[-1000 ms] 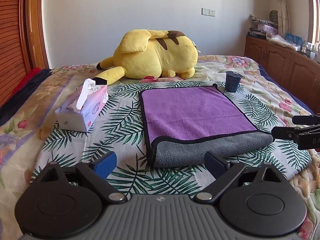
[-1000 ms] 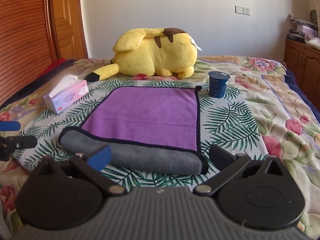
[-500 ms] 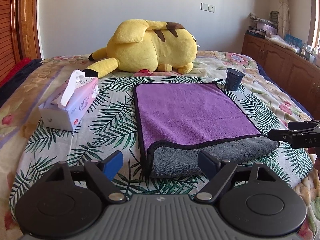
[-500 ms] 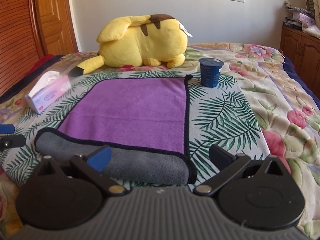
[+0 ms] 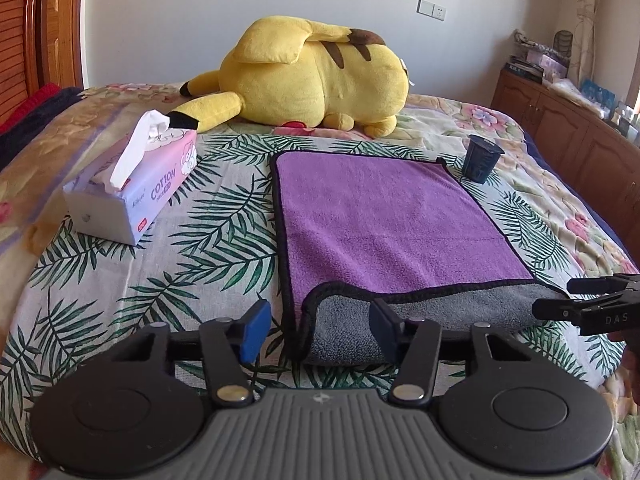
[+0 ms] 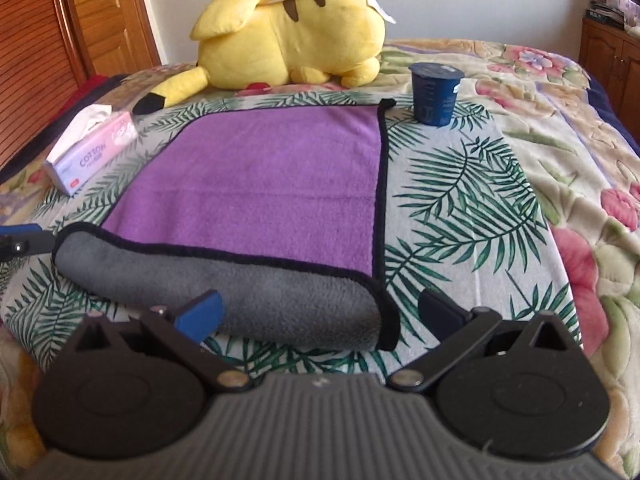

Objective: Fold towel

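Jaws on both sides are standing wide apart, gripping nothing — the left gripper (image 5: 318,326) is hovering at the near left corner of the towel (image 5: 384,216), and the right gripper (image 6: 320,312) is hovering at its near right corner. The towel is lying flat on the bedspread (image 5: 208,240), purple side up, with its near edge rolled over so the grey underside is showing. A tissue box (image 5: 132,192) is sitting to the left of the towel, a dark cup (image 5: 480,158) just beyond its far right corner, and a yellow plush toy (image 5: 312,76) behind its far edge.
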A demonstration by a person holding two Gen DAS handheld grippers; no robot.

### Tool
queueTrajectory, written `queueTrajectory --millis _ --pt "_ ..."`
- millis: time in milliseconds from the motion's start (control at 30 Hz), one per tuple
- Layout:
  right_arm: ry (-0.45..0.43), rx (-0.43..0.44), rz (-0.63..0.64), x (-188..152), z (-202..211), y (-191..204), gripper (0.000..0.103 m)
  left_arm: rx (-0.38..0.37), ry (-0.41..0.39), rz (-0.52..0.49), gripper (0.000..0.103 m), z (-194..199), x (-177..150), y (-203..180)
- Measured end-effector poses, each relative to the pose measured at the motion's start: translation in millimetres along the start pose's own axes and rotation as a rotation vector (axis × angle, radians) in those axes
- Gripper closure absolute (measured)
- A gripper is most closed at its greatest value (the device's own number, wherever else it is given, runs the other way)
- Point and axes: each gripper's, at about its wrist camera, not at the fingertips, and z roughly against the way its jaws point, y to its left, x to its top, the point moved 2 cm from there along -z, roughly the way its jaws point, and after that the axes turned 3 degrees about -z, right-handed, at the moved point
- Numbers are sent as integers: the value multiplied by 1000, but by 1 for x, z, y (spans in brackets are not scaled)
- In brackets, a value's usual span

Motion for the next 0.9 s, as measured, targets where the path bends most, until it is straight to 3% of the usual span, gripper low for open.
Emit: queueTrajectory --millis 100,233,333,633,900 --pt "21 19 -24 1 -3 -4 0 -3 5 13 83 -4 -1 3" --pt "33 39 -34 3 -5 -7 1 -2 13 30 84 -7 -2 6" --pt "58 70 -48 4 -6 -11 15 -1 15 32 84 -8 -3 7" --pt "67 120 -78 6 -1 -19 24 -4 23 26 86 -9 -6 5" --pt "65 163 -112 11 -1 -27 43 -5 27 20 89 -11 -7 4"
